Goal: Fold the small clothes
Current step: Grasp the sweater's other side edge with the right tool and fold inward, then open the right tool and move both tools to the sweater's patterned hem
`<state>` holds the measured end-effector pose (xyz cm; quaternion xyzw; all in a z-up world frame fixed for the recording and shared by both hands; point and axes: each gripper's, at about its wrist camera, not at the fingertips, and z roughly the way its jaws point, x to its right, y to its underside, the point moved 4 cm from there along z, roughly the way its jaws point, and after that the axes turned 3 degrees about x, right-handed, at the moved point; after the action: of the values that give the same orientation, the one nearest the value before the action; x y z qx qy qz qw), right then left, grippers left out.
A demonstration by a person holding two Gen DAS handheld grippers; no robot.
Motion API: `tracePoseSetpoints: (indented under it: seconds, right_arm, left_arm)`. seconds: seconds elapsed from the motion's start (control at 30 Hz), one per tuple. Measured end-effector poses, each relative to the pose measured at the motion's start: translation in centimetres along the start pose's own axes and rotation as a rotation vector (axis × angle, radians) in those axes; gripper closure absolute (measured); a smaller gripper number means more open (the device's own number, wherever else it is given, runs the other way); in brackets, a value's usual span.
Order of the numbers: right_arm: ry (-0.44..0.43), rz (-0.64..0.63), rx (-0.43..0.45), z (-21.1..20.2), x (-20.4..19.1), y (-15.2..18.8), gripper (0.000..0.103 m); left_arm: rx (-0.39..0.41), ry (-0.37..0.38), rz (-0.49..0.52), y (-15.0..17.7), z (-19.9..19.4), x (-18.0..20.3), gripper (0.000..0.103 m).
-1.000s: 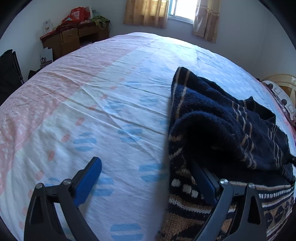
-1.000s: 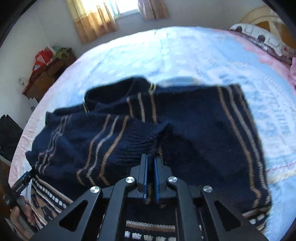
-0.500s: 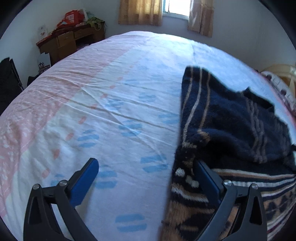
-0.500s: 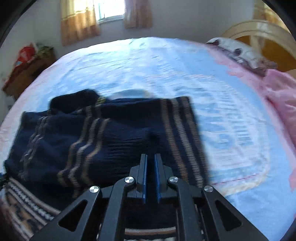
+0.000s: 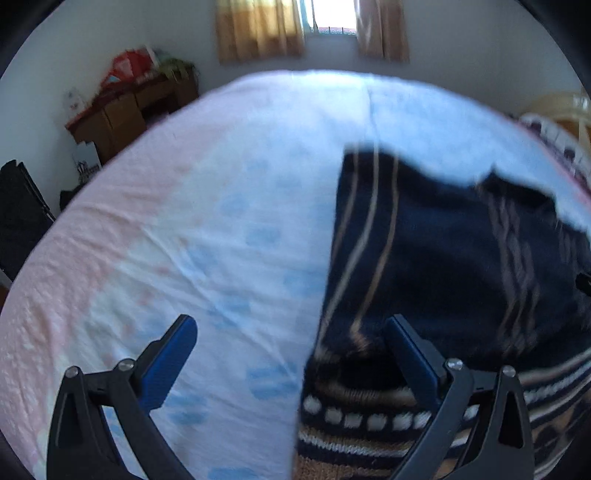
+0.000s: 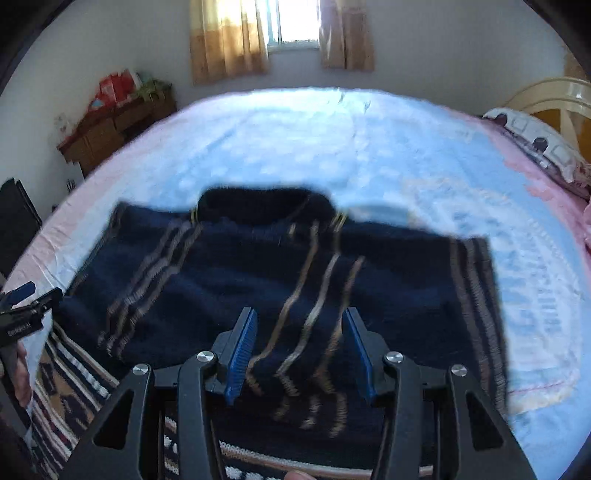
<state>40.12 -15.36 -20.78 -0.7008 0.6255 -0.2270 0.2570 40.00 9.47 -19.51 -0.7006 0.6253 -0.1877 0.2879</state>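
A navy knitted sweater (image 6: 280, 273) with tan stripes and a patterned hem band lies flat on the bed, both sleeves folded in across its body. My right gripper (image 6: 300, 347) hovers over the near folded sleeve; its jaws are opening and the blue pads (image 6: 242, 347) stand clear of the knit. In the left wrist view the sweater (image 5: 443, 258) fills the right side. My left gripper (image 5: 295, 350) is wide open at the sweater's left edge, one finger over the sheet, the other over the knit. The left gripper (image 6: 37, 295) also shows at the far left of the right wrist view.
The bed sheet (image 5: 221, 206) is pale blue and pink with blue dashes. A cluttered wooden desk (image 5: 129, 114) stands at the back left under a curtained window (image 6: 291, 33). A pillow (image 6: 535, 140) and a cream chair lie at the right. A hand (image 6: 22, 376) holds the left tool.
The right gripper, shut on the sleeve before, has parted its jaws and let it go. The sleeve now lies flat across the body. Both views have swung and blurred.
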Motion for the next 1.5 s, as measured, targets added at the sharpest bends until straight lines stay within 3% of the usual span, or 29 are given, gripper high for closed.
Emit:
tracePoseSetpoints:
  seconds: [0.03, 0.1, 0.27, 0.4, 0.53, 0.7, 0.9, 1.1, 1.33, 1.5]
  right_arm:
    - [0.015, -0.011, -0.032, 0.8, -0.2, 1.0, 0.054]
    - [0.028, -0.038, 0.010, 0.2, -0.4, 1.6, 0.054]
    - [0.086, -0.058, -0.002, -1.4, -1.5, 1.3, 0.054]
    - [0.033, -0.126, 0.082, -2.7, -5.8, -0.3, 0.054]
    - [0.051, -0.229, 0.020, -0.2, -9.6, 1.0, 0.054]
    - [-0.036, -0.092, -0.004, 0.0, -7.7, 2.6, 0.052]
    - [-0.043, -0.148, -0.032, -3.3, -6.6, 4.5, 0.052]
    - [-0.058, -0.134, 0.049, -9.6, -4.5, 6.7, 0.051]
    - [-0.079, -0.095, 0.095, -14.5, -3.2, 8.8, 0.051]
    - [-0.096, -0.085, 0.114, -17.0, -2.8, 11.1, 0.051]
  left_arm:
    - [0.014, 0.014, -0.007, 0.3, 0.0, -0.2, 0.000]
    - [0.013, 0.031, -0.020, 0.5, -0.2, -0.6, 0.000]
    - [0.020, 0.040, -0.021, 0.9, -0.1, -0.8, 0.000]
    - [0.031, 0.027, -0.010, 1.1, -0.5, -0.5, 0.000]
    - [0.030, 0.031, -0.014, 1.0, -0.4, -0.5, 0.000]
    - [0.027, 0.045, -0.024, 1.2, -0.6, -0.7, 0.000]
    - [0.019, 0.072, -0.044, 1.2, -1.6, -1.4, 0.000]
    - [0.129, 0.136, -0.118, 1.8, -7.0, -3.1, 0.000]
    - [0.181, 0.238, -0.119, 3.6, -12.5, -3.7, 0.000]
    - [0.219, 0.259, -0.070, 5.4, -15.7, -3.8, 0.000]
